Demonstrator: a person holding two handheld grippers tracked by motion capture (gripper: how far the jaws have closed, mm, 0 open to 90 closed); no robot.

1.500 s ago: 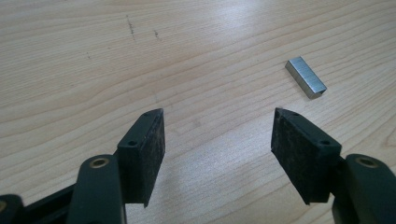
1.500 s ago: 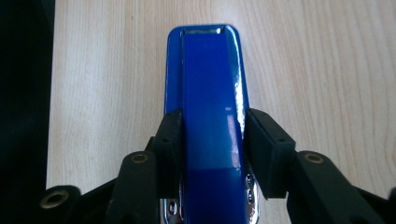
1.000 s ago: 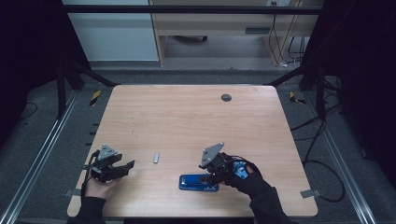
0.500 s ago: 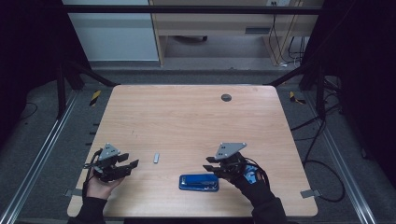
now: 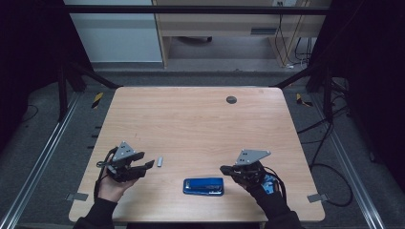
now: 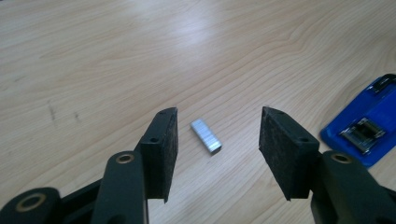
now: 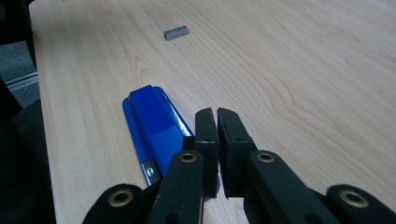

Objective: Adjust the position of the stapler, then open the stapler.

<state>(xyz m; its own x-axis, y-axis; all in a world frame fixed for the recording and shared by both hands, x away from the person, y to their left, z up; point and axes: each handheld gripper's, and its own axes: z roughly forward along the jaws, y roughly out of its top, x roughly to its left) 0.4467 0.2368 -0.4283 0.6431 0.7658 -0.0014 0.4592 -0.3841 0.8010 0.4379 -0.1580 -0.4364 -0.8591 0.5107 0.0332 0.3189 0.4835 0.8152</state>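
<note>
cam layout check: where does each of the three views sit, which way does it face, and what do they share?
High view: fixed above the person's side, looking forward and down on the table; both forearms enter from the bottom, left gripper and right gripper.
Left gripper view: rides the left gripper, looking between its open jaws at the staple strip lying on the wood.
Right gripper view: rides the right gripper, jaws shut, tips beside the blue stapler.
Shared: all three views show the stapler and the strip.

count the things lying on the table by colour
blue: 1, the stapler
silver: 1, the block of staples
total: 2 loose things on the table
</note>
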